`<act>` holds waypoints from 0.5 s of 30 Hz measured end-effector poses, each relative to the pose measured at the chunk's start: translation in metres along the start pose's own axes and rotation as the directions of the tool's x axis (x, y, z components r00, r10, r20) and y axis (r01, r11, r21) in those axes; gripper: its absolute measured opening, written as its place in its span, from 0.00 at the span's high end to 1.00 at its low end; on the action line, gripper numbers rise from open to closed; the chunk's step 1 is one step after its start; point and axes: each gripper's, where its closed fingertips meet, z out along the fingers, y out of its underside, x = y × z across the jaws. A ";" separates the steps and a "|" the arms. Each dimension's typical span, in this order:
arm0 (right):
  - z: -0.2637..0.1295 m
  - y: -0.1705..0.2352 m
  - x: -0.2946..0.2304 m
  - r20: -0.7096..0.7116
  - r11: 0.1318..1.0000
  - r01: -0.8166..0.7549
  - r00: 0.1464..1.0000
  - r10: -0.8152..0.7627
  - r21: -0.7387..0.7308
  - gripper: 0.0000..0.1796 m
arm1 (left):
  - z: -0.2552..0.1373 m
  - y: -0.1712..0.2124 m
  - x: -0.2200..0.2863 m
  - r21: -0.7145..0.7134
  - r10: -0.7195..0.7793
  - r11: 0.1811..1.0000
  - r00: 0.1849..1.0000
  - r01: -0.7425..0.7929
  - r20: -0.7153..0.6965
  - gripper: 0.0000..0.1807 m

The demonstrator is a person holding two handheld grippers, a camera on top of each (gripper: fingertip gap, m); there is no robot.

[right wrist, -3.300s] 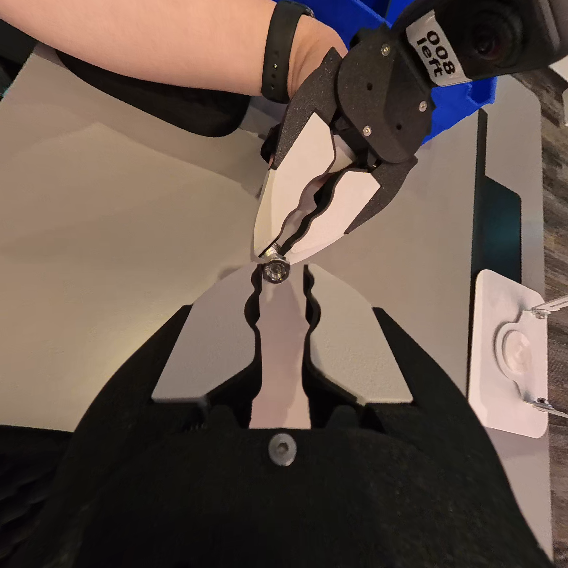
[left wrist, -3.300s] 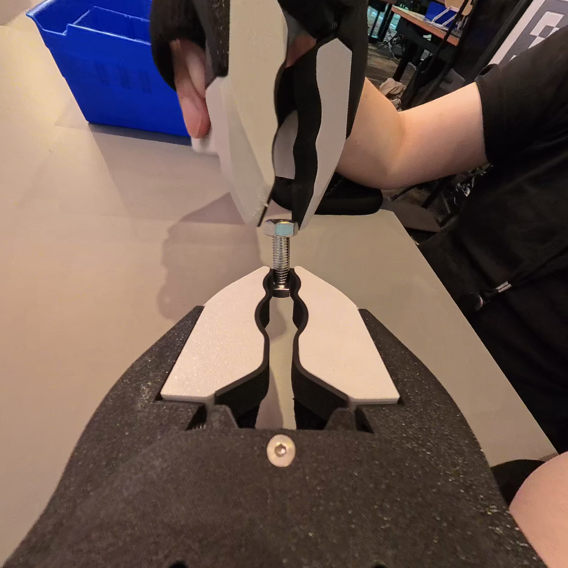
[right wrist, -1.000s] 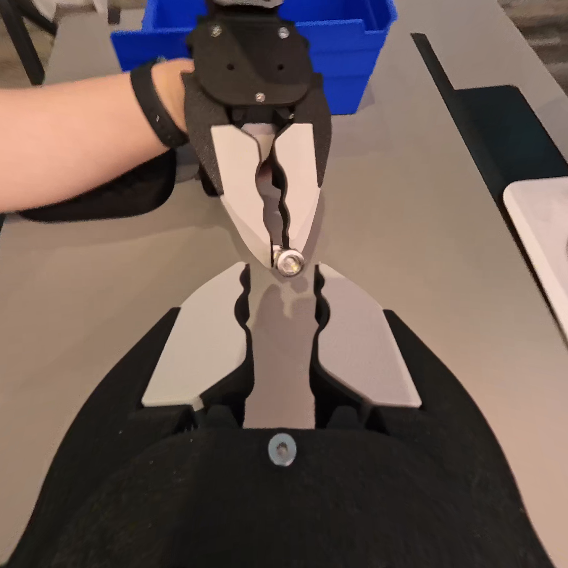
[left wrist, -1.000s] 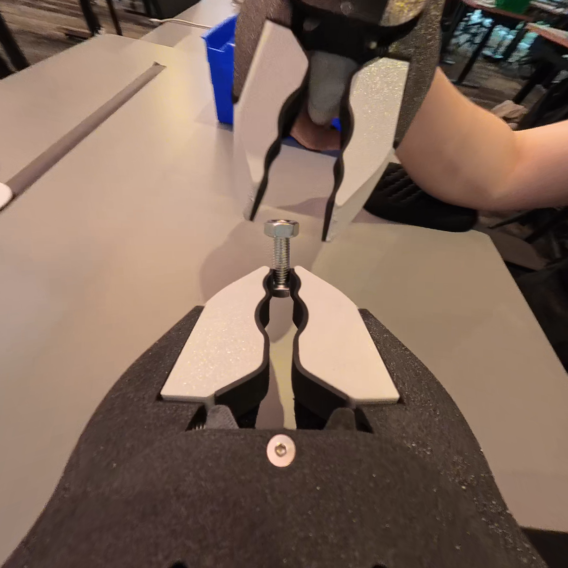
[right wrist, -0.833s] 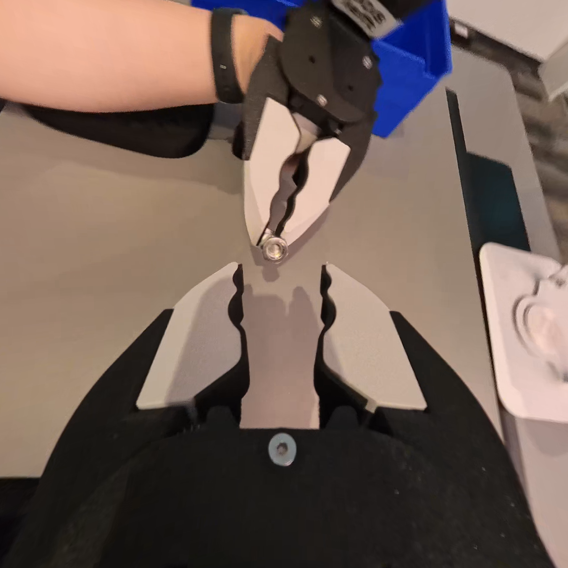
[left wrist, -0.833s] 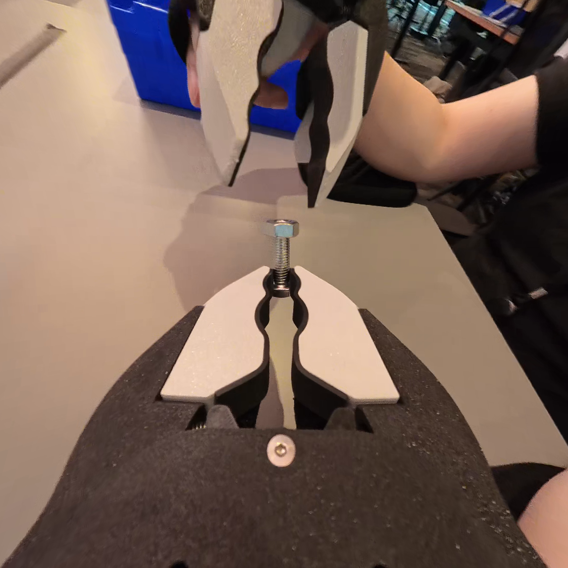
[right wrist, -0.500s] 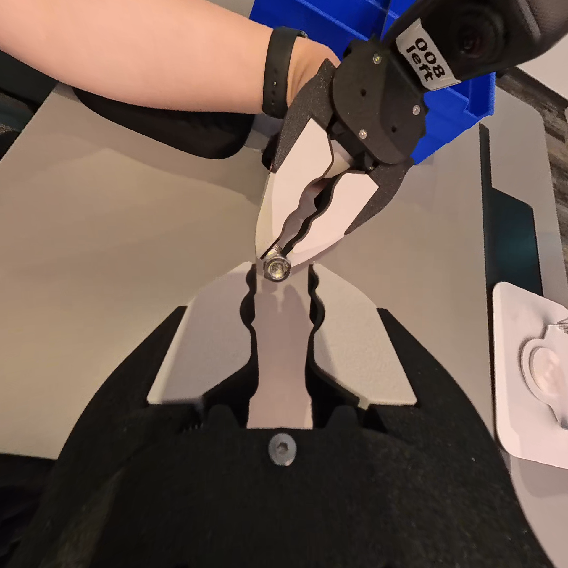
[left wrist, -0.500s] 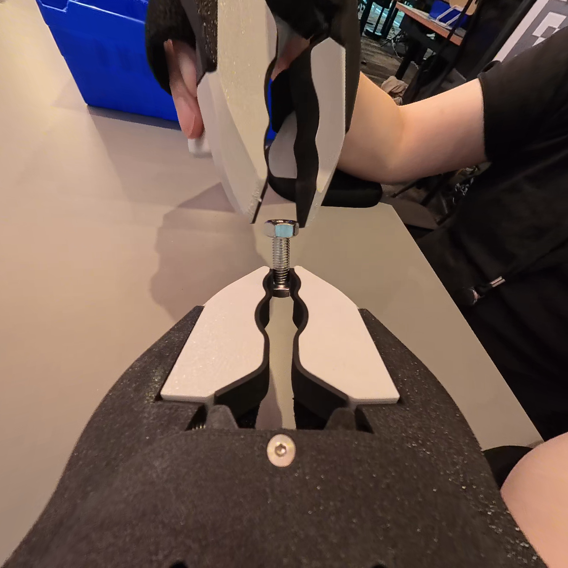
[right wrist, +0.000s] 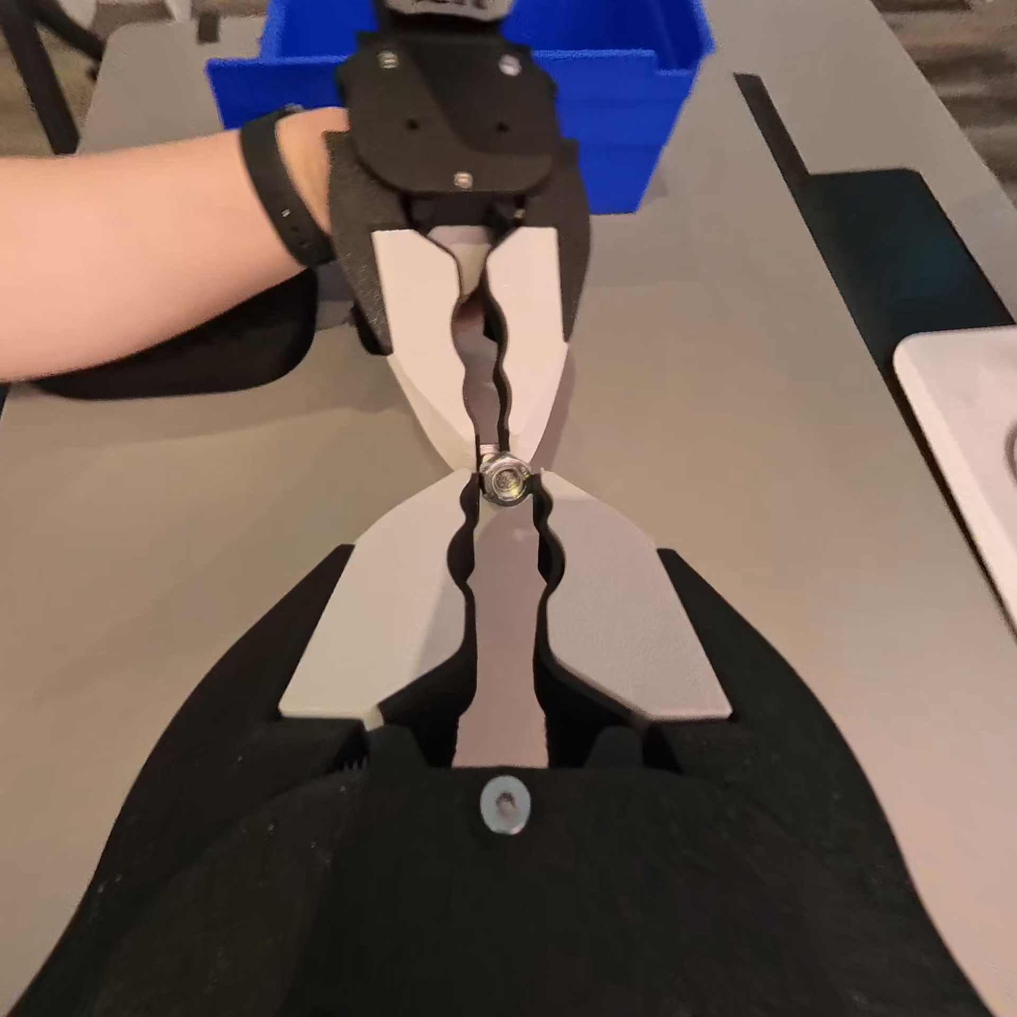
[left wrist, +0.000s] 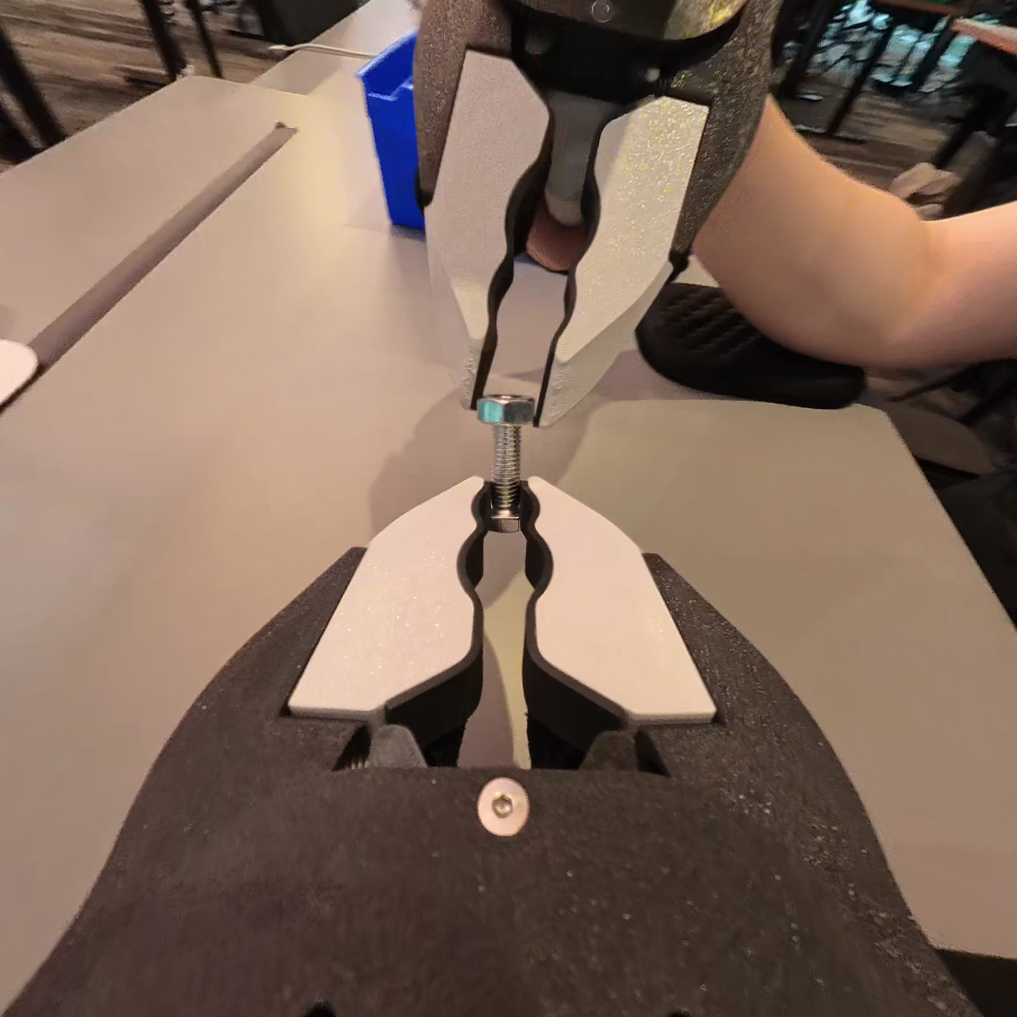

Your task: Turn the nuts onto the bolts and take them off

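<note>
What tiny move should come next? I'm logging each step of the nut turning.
Probably twist the right gripper: its tips sit on the nut at the bolt's far end, while the left gripper clamps the bolt at its head.

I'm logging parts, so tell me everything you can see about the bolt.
The bolt is bright silvery metal with a threaded shank. It is held off the table, in line with the left gripper, whose tips are shut on its lower end, where a hex part, probably the head, sits between them. At the far end a hex nut sits on the threads, pinched between the tips of the right gripper. The right wrist view shows it end-on.
</note>
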 end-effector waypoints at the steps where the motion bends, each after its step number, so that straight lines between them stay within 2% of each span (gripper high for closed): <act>1: 0.002 0.001 0.004 -0.002 0.999 -0.049 0.999 0.049 0.002 0.90 | 0.001 0.001 -0.004 -0.011 -0.002 1.000 1.000 0.002 0.026 0.95; 4: 0.006 0.006 0.014 0.001 0.986 -0.165 0.986 0.165 0.015 0.90 | 0.003 0.005 -0.013 -0.035 0.000 0.999 0.997 0.003 0.076 0.95; 7: 0.007 0.009 0.013 0.031 0.984 -0.175 0.984 0.175 0.017 0.90 | 0.005 0.007 -0.011 -0.039 -0.010 0.999 0.998 0.013 0.058 0.95; 10: 0.004 0.006 0.005 0.047 0.997 -0.063 0.997 0.062 0.033 0.82 | 0.003 0.006 -0.004 -0.027 -0.019 0.999 1.000 0.019 0.009 0.95; 15: -0.012 0.011 -0.020 0.066 0.965 0.261 0.963 -0.261 0.017 0.76 | 0.004 0.006 0.030 -0.036 -0.014 0.999 0.983 0.007 -0.183 0.95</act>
